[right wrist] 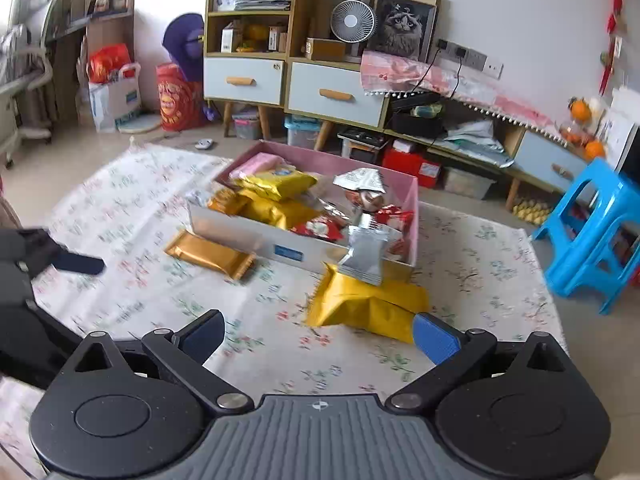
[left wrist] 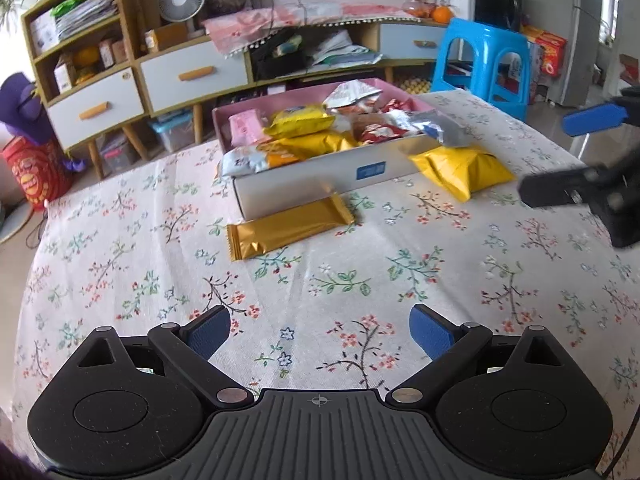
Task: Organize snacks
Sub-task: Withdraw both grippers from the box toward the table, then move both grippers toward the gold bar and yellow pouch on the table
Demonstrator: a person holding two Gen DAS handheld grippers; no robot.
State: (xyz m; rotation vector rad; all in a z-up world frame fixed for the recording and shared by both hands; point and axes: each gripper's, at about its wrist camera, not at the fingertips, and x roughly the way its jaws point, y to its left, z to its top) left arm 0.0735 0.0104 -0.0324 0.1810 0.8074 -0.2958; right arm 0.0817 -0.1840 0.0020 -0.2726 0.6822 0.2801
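Observation:
A shallow box (left wrist: pixel 320 176) (right wrist: pixel 248 236) with a pink inside holds several snack packets on the floral tablecloth. A gold wafer packet (left wrist: pixel 288 228) (right wrist: pixel 210 255) lies on the cloth against the box's front. A yellow bag (left wrist: pixel 460 168) (right wrist: pixel 368 306) lies by the box's right corner, with a silver packet (right wrist: pixel 366 252) leaning over the box edge onto it. My left gripper (left wrist: pixel 320 334) is open and empty, well short of the gold packet. My right gripper (right wrist: pixel 320 338) is open and empty, just short of the yellow bag; it also shows in the left wrist view (left wrist: pixel 576 152).
A blue plastic stool (left wrist: pixel 484 64) (right wrist: pixel 592 236) stands beyond the table's right side. A low cabinet with drawers (left wrist: pixel 192 76) (right wrist: pixel 332 92) lines the wall behind. The tablecloth (left wrist: pixel 360 280) stretches between the grippers and the box.

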